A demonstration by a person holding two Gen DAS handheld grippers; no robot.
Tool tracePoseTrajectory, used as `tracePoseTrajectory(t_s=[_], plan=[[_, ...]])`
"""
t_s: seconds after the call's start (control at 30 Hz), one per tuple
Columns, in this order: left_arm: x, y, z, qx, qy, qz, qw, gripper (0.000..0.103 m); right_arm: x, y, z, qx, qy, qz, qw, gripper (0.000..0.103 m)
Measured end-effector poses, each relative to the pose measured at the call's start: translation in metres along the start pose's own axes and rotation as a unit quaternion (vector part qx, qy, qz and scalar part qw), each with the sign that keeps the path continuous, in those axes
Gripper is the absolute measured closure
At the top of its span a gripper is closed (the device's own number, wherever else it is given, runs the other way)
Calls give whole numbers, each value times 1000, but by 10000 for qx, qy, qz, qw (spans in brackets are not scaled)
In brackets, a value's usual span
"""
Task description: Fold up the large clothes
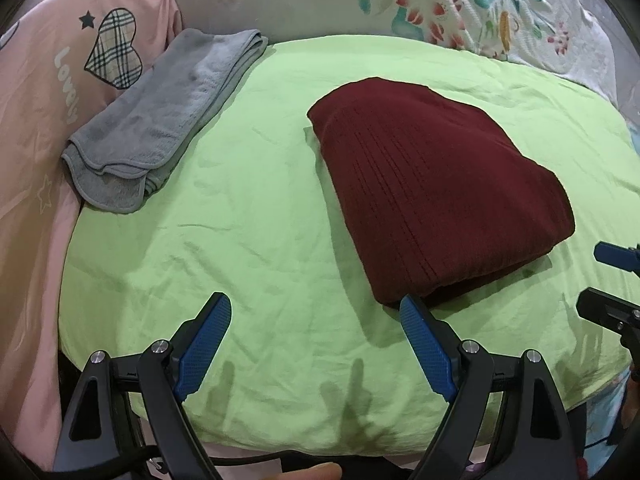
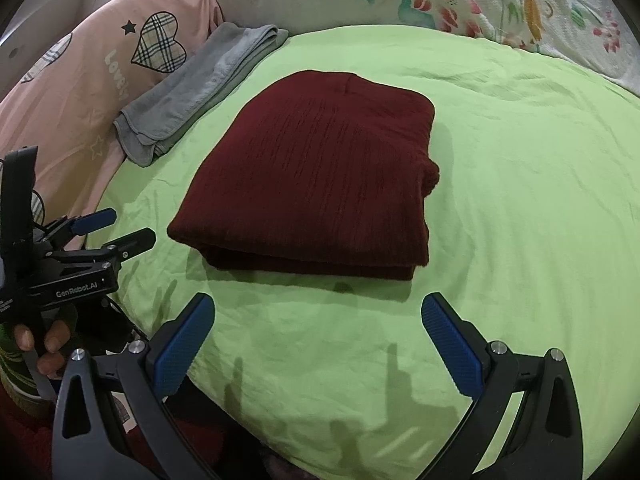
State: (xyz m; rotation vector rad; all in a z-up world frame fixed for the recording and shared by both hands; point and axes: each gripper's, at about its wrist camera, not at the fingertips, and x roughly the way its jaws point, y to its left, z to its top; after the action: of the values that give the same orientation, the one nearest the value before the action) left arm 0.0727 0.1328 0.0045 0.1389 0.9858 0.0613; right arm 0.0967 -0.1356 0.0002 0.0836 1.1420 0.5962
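Left wrist view: the left gripper (image 1: 316, 312) is hanging wide open and empty over a green sheet (image 1: 240, 248). A folded maroon garment (image 1: 436, 196) is lying toward two o'clock, its near corner just beside the right-hand finger. A folded grey towel (image 1: 160, 116) is resting at ten o'clock.

Right wrist view: the right gripper (image 2: 318, 314) is also gaping wide, holding nothing — the garment (image 2: 316, 176) is sitting at twelve o'clock. It looks soft, thick and floppy; gripping the layered near edge seems safest.
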Motion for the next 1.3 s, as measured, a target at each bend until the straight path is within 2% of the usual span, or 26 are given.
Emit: tracePoseTrajectory(t_s=[0.43,1.3], plan=[[-5,-4,10,70,-129,-67,9999,16,6,6,26,-226,-13,-42,9997,0],[-12,-10,4,110,-174,-89,9997,16,5,13,18,-122,5,-76,9999,0]])
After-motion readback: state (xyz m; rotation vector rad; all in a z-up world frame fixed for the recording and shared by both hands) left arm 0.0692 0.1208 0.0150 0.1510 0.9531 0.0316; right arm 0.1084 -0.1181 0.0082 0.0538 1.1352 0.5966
